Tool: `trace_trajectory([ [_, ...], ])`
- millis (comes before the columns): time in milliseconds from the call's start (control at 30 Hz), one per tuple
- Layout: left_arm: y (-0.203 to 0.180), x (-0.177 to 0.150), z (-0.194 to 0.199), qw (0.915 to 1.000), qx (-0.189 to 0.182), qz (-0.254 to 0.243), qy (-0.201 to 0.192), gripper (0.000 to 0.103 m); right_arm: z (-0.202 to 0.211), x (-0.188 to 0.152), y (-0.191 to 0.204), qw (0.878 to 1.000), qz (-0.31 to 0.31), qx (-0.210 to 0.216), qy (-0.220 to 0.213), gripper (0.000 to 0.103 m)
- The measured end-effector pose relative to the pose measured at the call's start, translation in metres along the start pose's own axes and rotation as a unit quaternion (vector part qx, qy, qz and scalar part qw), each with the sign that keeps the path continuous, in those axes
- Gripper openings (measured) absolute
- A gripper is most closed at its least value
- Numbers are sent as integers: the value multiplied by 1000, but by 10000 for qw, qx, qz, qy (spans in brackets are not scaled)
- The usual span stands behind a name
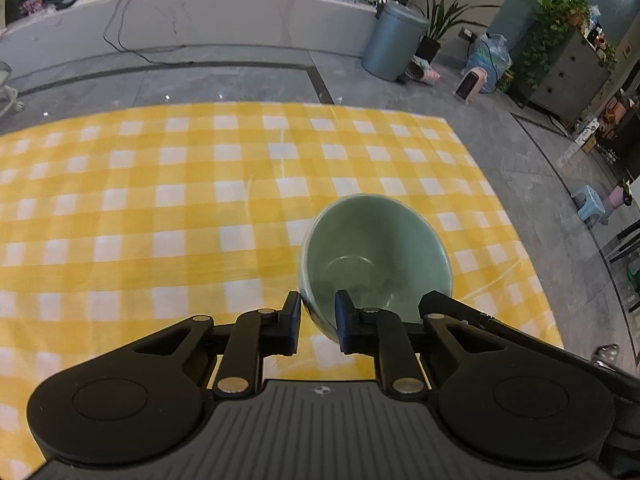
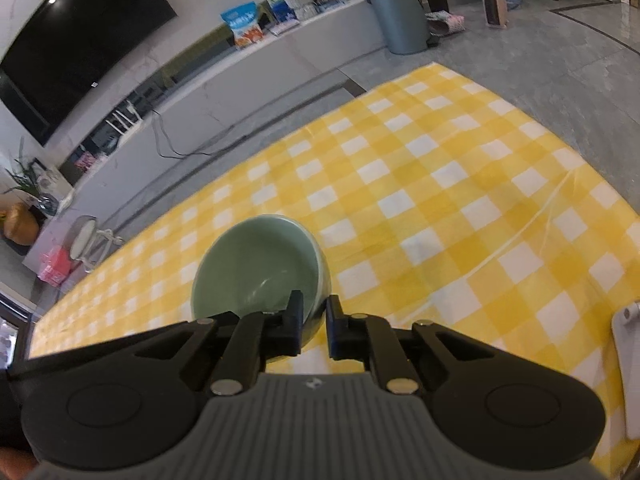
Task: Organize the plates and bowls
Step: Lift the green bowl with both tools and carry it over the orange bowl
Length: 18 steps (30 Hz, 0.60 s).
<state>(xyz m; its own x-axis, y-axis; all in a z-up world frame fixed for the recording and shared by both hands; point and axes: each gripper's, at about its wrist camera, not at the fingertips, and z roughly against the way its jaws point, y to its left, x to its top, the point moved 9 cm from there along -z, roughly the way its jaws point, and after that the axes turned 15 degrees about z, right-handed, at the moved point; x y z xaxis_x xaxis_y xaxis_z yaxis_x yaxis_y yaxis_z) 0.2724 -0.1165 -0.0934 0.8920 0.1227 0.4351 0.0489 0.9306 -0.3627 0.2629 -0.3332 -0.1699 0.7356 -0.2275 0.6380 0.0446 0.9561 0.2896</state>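
Note:
A pale green bowl [image 1: 376,248] [image 2: 256,264] hangs tilted just above the yellow checked cloth [image 1: 160,200] [image 2: 440,200]. My left gripper [image 1: 318,308] is shut on the bowl's near left rim, with one pad outside the wall and one inside. In the right wrist view my right gripper [image 2: 314,308] is shut on the near right rim in the same way. A black finger [image 1: 436,300] of the right gripper shows at the bowl's right rim in the left wrist view. The bowl holds nothing.
The cloth covers the table, with grey floor beyond its far and right edges. A grey bin [image 1: 394,40] [image 2: 396,12] and a small heater [image 1: 472,84] stand on the floor. A white object [image 2: 628,360] lies at the cloth's right edge.

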Motion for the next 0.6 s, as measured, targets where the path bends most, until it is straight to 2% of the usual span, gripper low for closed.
trace_trajectory([
  [400,8,-31,87,9990,45,296,-321,17,87,-31,46,9986,74,399,-332,9],
  [600,12,-49,109,9987,60,413,-298,17,121,-55,59,9977,81,556,-372,9],
])
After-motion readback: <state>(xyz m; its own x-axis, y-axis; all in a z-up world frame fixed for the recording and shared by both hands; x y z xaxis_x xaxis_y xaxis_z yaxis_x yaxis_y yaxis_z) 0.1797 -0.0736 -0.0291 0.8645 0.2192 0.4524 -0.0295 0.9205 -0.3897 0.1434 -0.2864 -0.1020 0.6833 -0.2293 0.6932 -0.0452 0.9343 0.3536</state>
